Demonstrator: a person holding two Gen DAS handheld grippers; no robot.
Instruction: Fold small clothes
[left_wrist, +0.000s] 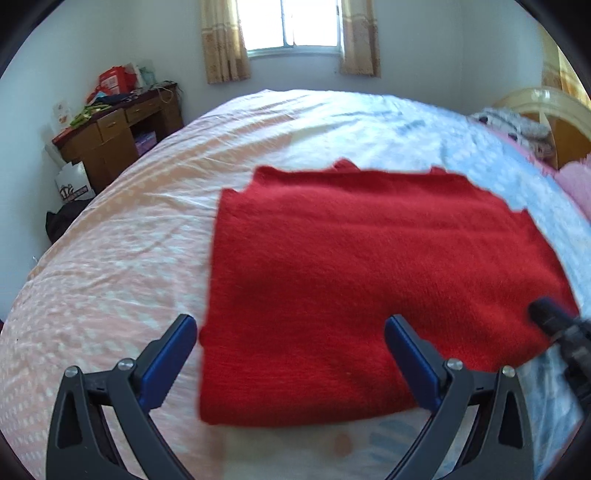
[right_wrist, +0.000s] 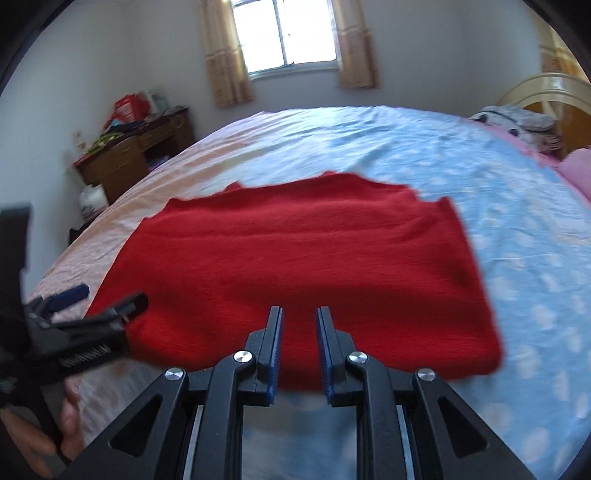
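A red knit garment (left_wrist: 369, 280) lies folded flat on the bed; it also shows in the right wrist view (right_wrist: 303, 266). My left gripper (left_wrist: 291, 328) is wide open and empty, hovering over the garment's near left corner; it also shows in the right wrist view (right_wrist: 107, 299). My right gripper (right_wrist: 300, 314) is open a little and empty, just above the garment's near edge. Its tip shows at the right in the left wrist view (left_wrist: 546, 314).
The bed (left_wrist: 129, 258) has a pink and blue dotted sheet. A brown desk (left_wrist: 118, 129) with clutter stands at the left wall. A headboard (right_wrist: 543, 92), pillows and a pink blanket are at the right. A window is ahead.
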